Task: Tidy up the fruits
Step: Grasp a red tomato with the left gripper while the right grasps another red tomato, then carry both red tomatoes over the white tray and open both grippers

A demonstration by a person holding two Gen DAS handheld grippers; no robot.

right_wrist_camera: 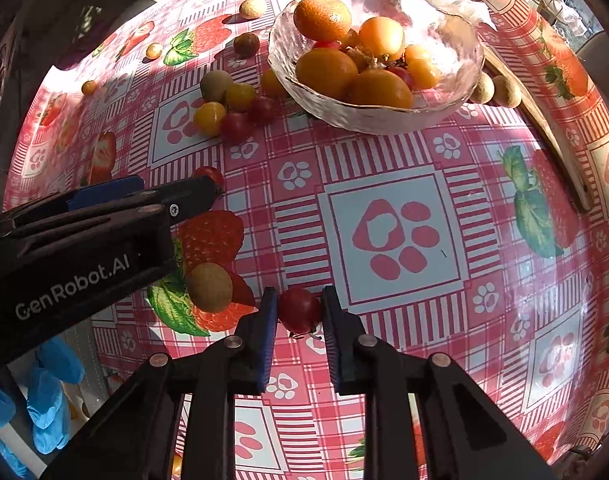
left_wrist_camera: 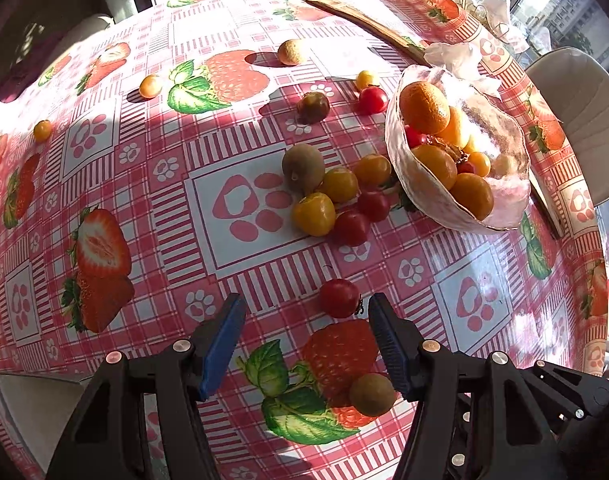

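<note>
My right gripper (right_wrist_camera: 299, 312) points down at the strawberry-print tablecloth and is shut on a red cherry tomato (right_wrist_camera: 299, 308), with both blue pads against its sides. My left gripper (left_wrist_camera: 304, 312) stands open just above the cloth. Another red cherry tomato (left_wrist_camera: 338, 298) lies near its right fingertip, untouched. A brown round fruit (left_wrist_camera: 371, 394) sits beside the right finger, and the same fruit (right_wrist_camera: 209, 286) shows in the right wrist view. The glass bowl (left_wrist_camera: 400, 168) (right_wrist_camera: 368, 118) holds oranges plus small yellow and red tomatoes.
A cluster of yellow and red tomatoes with a green-brown fruit (left_wrist_camera: 303, 168) lies left of the bowl. Several single fruits dot the far cloth. A wooden board (left_wrist_camera: 364, 16), crumpled tissue (left_wrist_camera: 456, 56) and a white chair (left_wrist_camera: 576, 120) lie beyond. Blue gloves (right_wrist_camera: 48, 400) hang below the table edge.
</note>
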